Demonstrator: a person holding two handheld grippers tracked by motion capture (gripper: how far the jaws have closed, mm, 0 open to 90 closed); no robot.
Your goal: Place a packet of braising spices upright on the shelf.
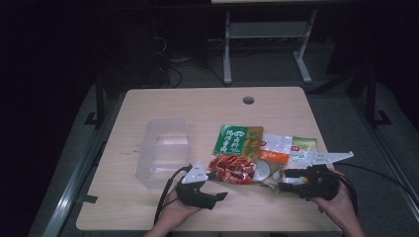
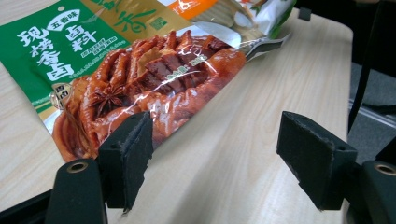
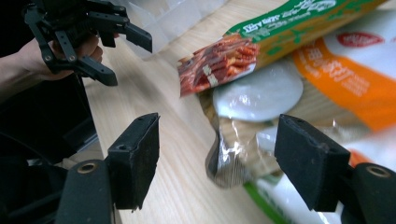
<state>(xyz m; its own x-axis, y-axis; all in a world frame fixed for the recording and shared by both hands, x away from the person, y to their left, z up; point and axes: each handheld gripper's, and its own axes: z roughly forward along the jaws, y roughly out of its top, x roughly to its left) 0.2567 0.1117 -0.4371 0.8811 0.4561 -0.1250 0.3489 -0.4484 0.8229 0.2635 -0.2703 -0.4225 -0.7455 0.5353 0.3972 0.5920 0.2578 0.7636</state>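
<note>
- While both claws stand wide and hold nothing, I aim the left gripper (image 1: 217, 190) at the green packet (image 1: 236, 153), at one o'clock.
- I keep the right gripper (image 1: 282, 180) low beside the noodle bag (image 1: 276, 158).

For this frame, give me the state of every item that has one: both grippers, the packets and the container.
Left gripper: jaws open, nothing held, beside the green and red packet.
Right gripper: jaws open, nothing held.
Green and red printed food packet: sealed, lying flat.
White and orange plastic packet: lying flat, partly under the green one.
Clear plastic container: upright, lidless, empty.
</note>
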